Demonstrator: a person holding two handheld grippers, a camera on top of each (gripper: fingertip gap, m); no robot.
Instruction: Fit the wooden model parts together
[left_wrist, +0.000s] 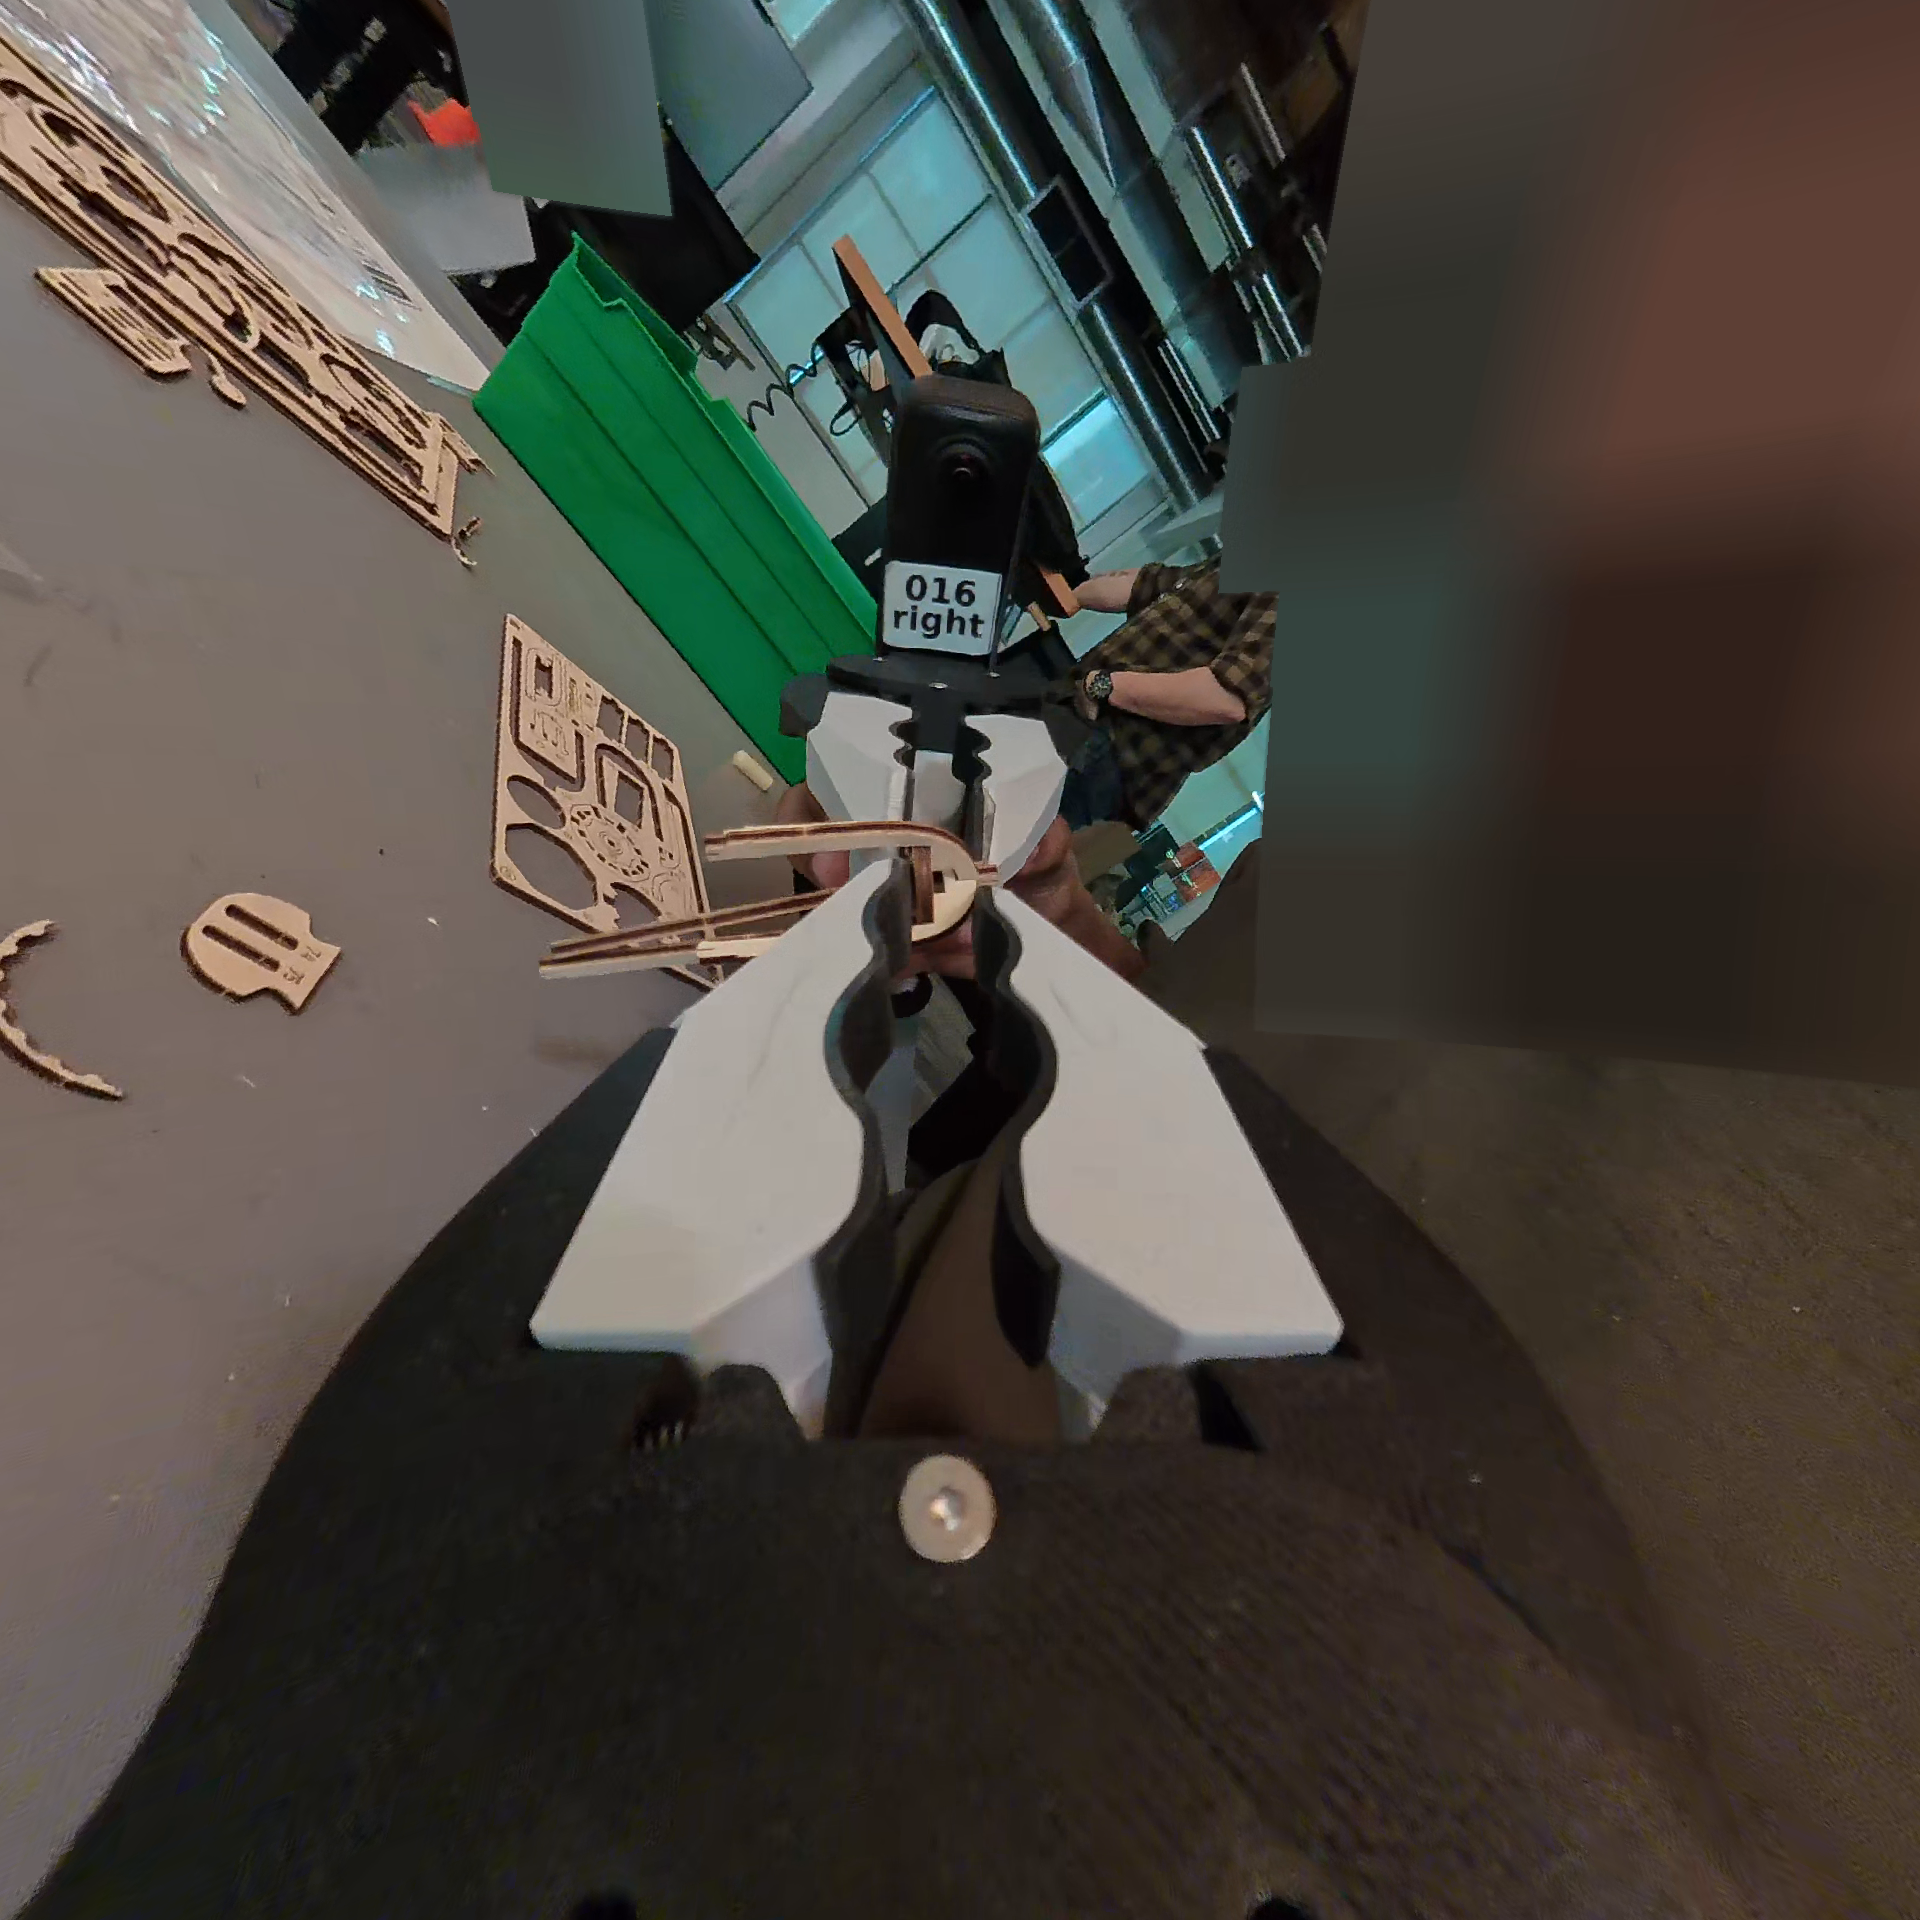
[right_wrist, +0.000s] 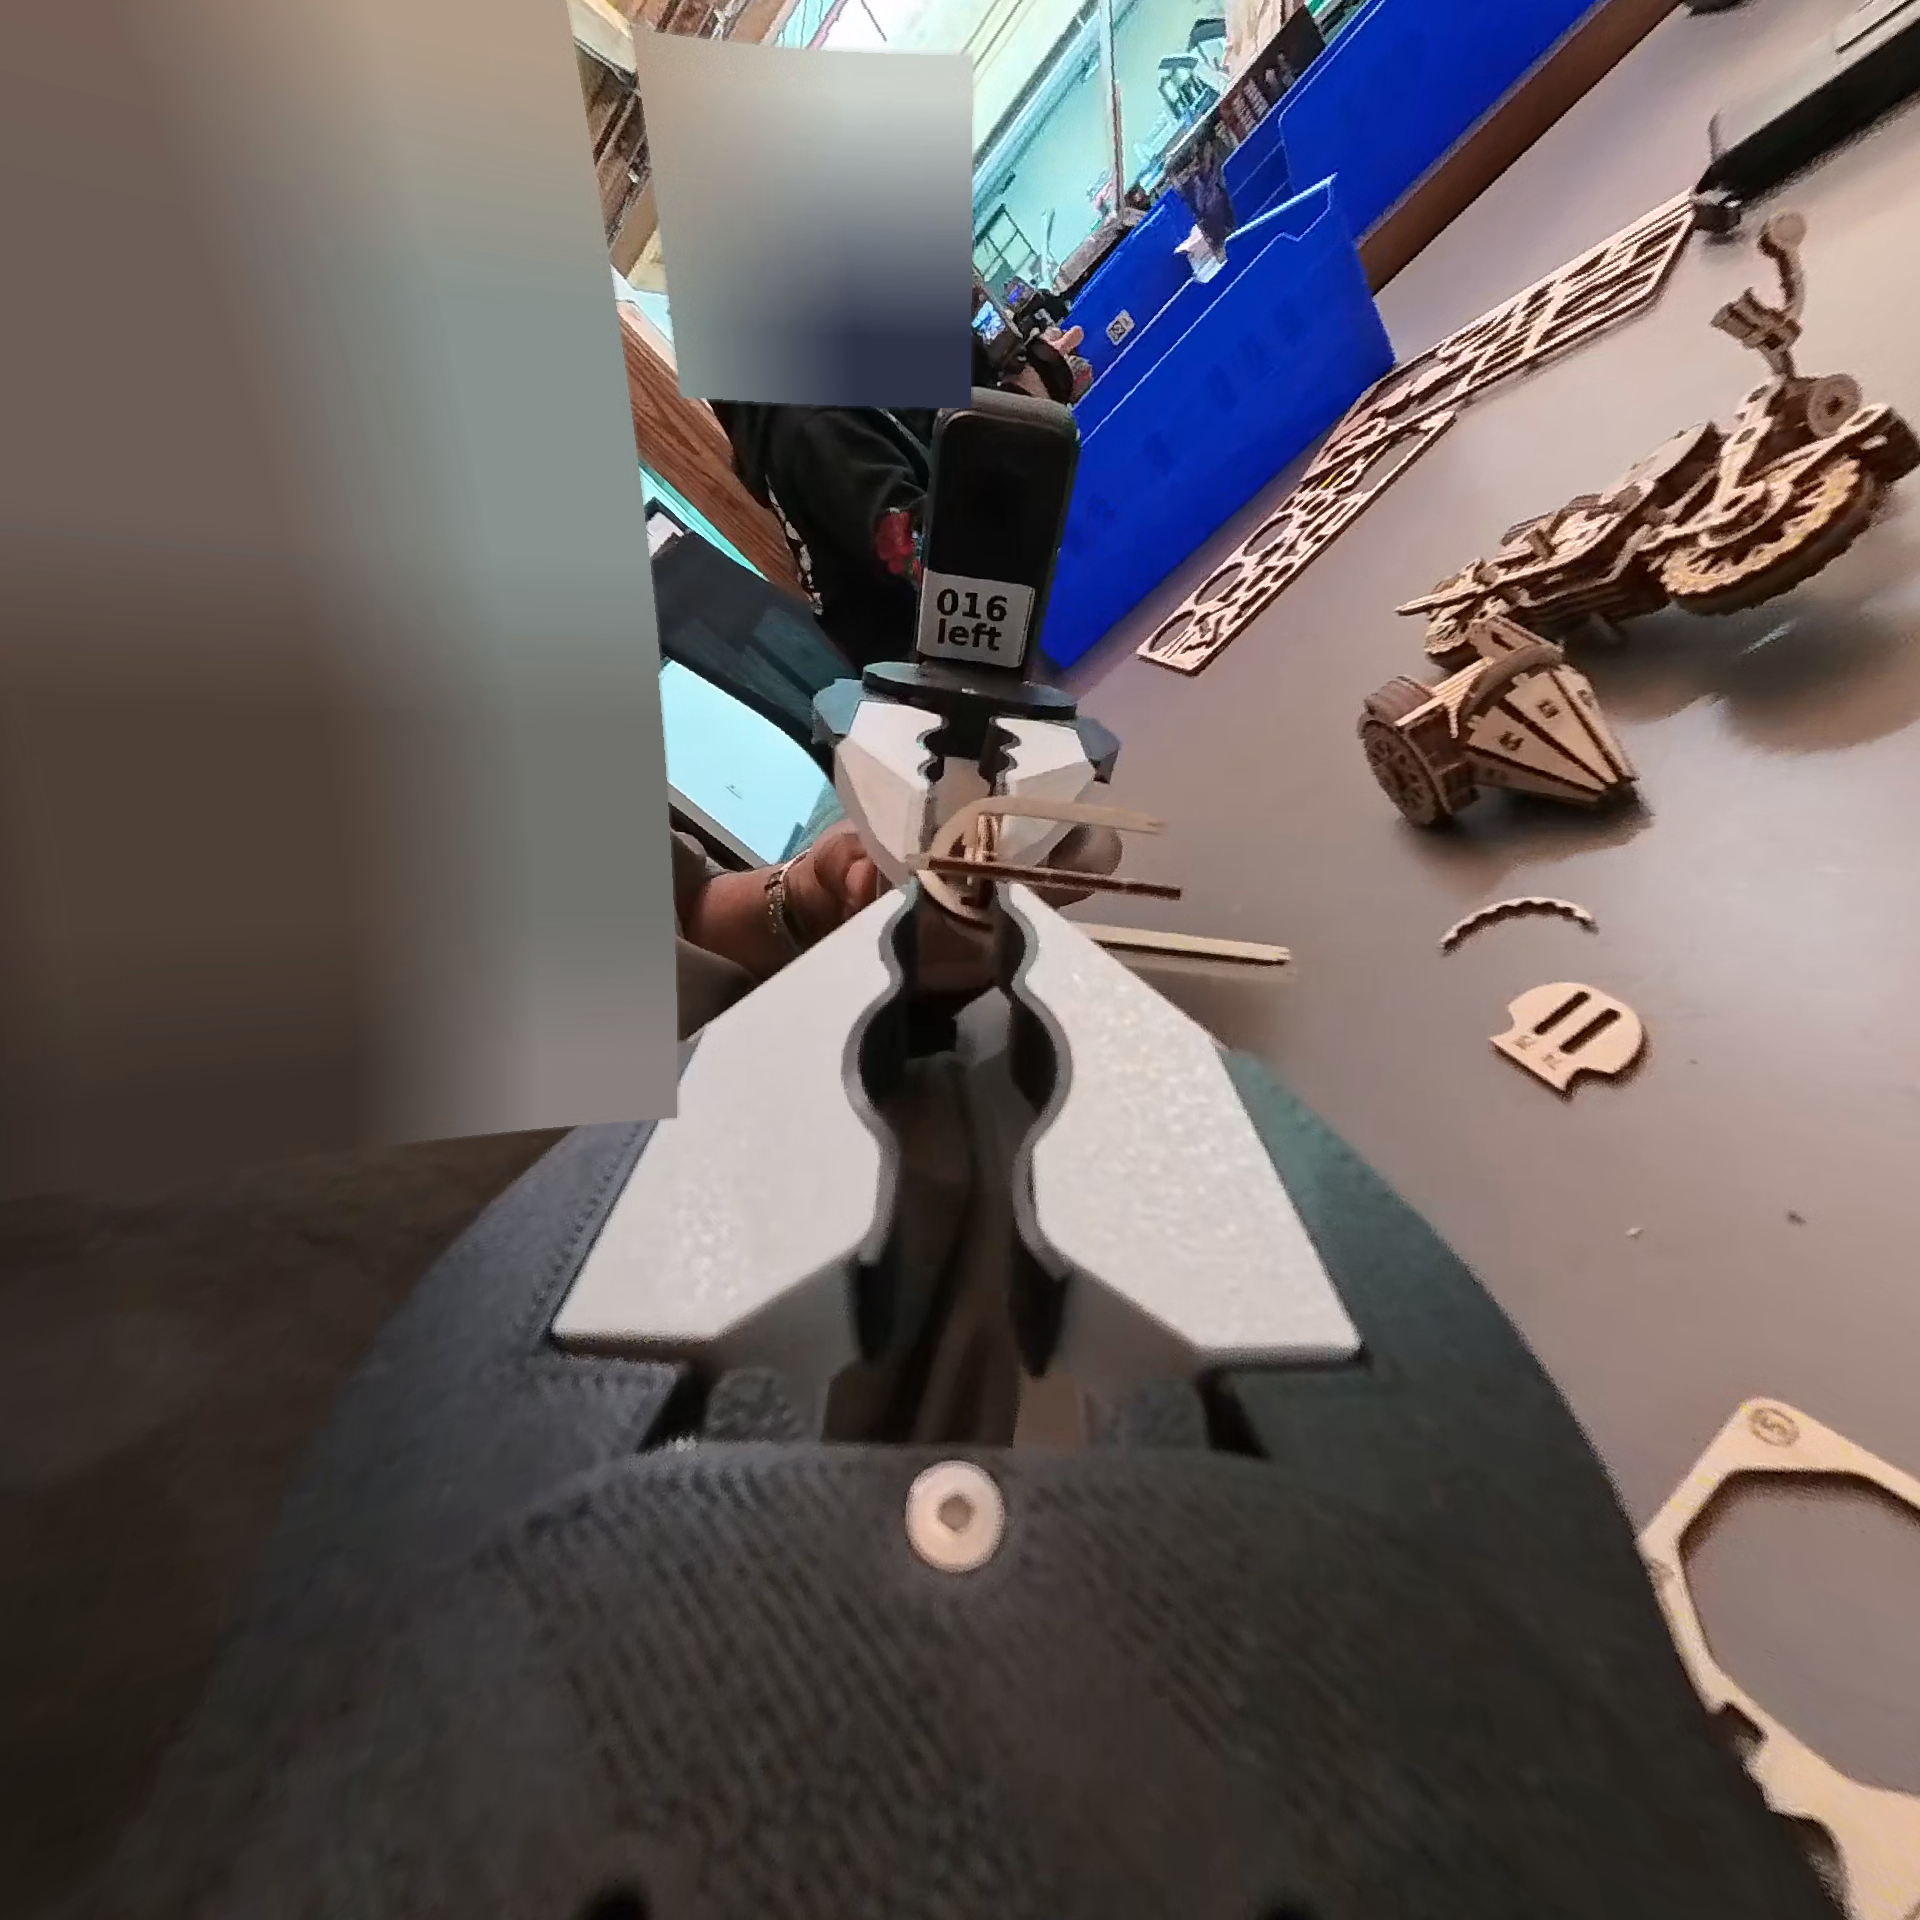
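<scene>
A small wooden sub-assembly, a U-shaped fork (left_wrist: 810, 836) with long flat arms and a round disc (left_wrist: 951, 896) at its bend, is held in the air between both grippers. My left gripper (left_wrist: 935, 909) is shut on the disc end. My right gripper (left_wrist: 940, 821) faces it and is shut on the fork's curved bend. In the right wrist view my right gripper (right_wrist: 956, 914) and the left gripper (right_wrist: 971, 805) meet tip to tip on the same piece, whose arms (right_wrist: 1091, 883) stick out to the right. The joint itself is hidden by the fingers.
On the grey table (left_wrist: 208, 1247) lie punched wooden sheets (left_wrist: 582, 790), a slotted round part (left_wrist: 260, 951) (right_wrist: 1569, 1029), a toothed arc (right_wrist: 1517, 920), built wooden models (right_wrist: 1496, 738) (right_wrist: 1714, 520) and a sheet frame (right_wrist: 1787, 1621). A green bin (left_wrist: 665, 499) and a blue bin (right_wrist: 1216, 416) stand behind.
</scene>
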